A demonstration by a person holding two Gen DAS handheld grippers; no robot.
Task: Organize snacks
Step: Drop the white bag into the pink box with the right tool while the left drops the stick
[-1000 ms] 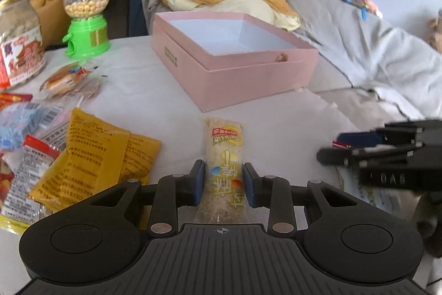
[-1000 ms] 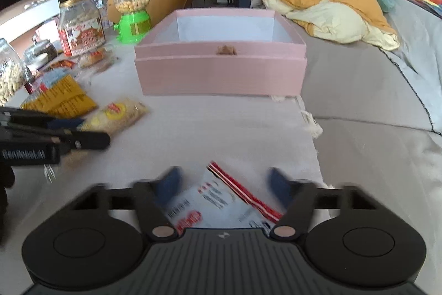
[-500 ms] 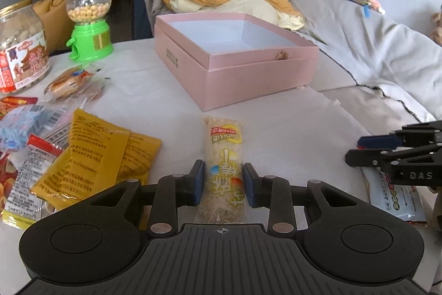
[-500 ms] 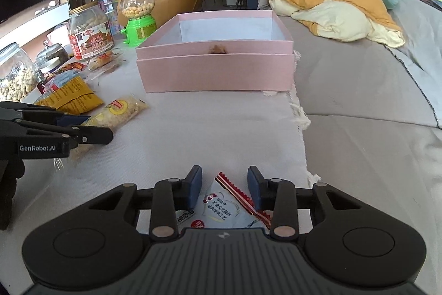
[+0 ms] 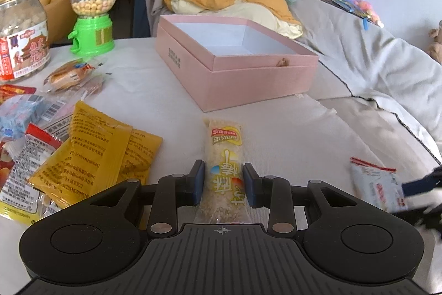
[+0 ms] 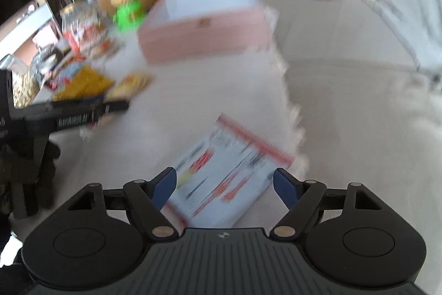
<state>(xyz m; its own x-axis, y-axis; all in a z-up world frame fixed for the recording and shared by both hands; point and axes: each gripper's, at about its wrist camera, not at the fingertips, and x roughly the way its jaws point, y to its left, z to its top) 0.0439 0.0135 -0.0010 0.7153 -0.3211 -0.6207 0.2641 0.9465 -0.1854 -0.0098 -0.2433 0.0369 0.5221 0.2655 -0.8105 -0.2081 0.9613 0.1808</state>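
My left gripper sits low and level over the table, pads clamped on the rice-crisp bar — short of the pink box. My right gripper tilts down, fingers spread wide around the white packet lying flat — view blurred.

The left gripper sat low over the table, level and pointing forward, its blue pads pressed against both sides of a snack bar lying lengthwise between them. The right gripper was near the table's right edge, tilted, its view smeared by motion. Its jaws stood wide apart, either side of a white packet, neither blue pad clearly touching it. In the left view only a blurred blue fingertip of the right gripper showed at the right edge.
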